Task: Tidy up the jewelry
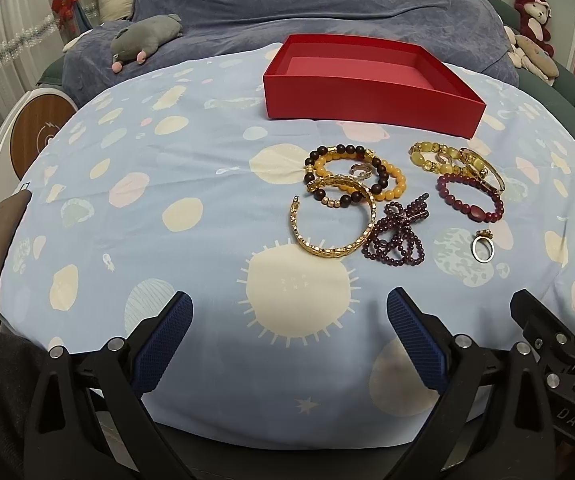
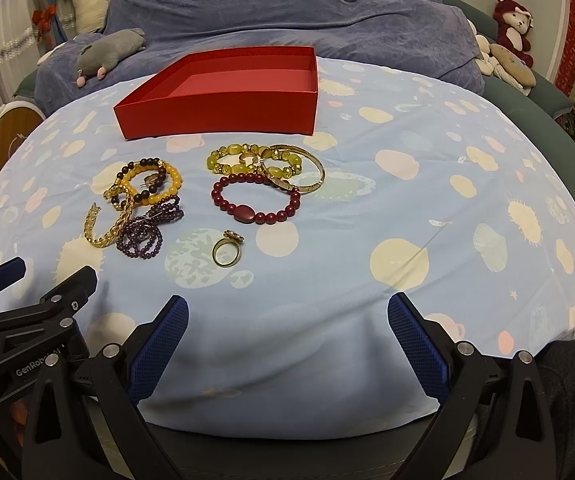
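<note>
An empty red box (image 1: 367, 108) (image 2: 223, 114) stands at the far side of the blue patterned cloth. In front of it lies jewelry: a gold cuff bangle (image 1: 333, 220) (image 2: 107, 220), a dark and orange bead bracelet (image 1: 351, 172) (image 2: 149, 180), a purple bead string (image 1: 399, 232) (image 2: 147, 228), a dark red bead bracelet (image 1: 471, 200) (image 2: 255, 200), yellow bead bracelets with a gold bangle (image 1: 455, 164) (image 2: 267, 164), and a gold ring (image 1: 482, 247) (image 2: 227, 251). My left gripper (image 1: 289, 312) and right gripper (image 2: 287, 312) hover open near the front edge, short of the jewelry, holding nothing.
Beyond the cloth (image 1: 167, 184) lies a blue blanket (image 1: 327, 4) with a grey plush toy (image 1: 143, 36). A red plush toy (image 2: 513, 26) sits at the far right. A round wooden-faced object (image 1: 39, 132) stands at the left. The right gripper's body (image 1: 555, 336) shows beside my left.
</note>
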### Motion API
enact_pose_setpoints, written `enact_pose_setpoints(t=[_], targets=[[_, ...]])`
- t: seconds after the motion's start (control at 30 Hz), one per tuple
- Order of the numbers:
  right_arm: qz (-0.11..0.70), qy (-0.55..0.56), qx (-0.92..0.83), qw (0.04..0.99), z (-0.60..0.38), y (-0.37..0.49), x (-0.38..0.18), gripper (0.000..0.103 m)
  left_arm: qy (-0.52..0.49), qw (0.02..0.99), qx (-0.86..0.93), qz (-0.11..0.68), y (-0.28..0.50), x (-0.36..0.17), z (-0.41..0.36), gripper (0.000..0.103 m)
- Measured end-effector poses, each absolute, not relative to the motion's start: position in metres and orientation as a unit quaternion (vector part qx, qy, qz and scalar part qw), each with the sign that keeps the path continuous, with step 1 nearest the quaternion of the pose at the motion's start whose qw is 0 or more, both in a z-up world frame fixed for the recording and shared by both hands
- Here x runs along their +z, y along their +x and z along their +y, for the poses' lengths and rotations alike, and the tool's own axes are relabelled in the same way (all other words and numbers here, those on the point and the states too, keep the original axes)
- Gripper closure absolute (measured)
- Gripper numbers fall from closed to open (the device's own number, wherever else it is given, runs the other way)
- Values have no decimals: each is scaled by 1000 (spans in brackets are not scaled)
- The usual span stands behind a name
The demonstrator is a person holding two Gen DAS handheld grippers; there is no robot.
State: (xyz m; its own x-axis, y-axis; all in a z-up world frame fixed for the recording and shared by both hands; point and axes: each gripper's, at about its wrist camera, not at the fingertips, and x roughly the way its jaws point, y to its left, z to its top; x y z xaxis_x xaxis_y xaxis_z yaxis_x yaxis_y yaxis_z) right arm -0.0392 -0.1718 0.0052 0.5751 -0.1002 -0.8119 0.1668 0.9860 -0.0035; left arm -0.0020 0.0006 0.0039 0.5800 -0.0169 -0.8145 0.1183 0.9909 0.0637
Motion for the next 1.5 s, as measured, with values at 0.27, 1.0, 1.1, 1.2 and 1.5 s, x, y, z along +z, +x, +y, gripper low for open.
enact_pose_setpoints(t=[0.27,1.0,1.1,1.2,1.5], targets=[[454,36,-75,887,-171,-40,5,7,53,888,-35,455,-1,4,2,10],[450,34,-75,889,-170,-41,8,7,48,889,-32,454,-1,4,5,10],[449,35,-75,889,-170,-41,8,7,48,889,-32,454,-1,4,5,10],[449,34,-76,890,-170,-41,8,7,48,889,-31,455,-1,4,5,10],[449,34,-76,890,-170,-41,8,7,48,890,-32,453,-2,5,5,10]])
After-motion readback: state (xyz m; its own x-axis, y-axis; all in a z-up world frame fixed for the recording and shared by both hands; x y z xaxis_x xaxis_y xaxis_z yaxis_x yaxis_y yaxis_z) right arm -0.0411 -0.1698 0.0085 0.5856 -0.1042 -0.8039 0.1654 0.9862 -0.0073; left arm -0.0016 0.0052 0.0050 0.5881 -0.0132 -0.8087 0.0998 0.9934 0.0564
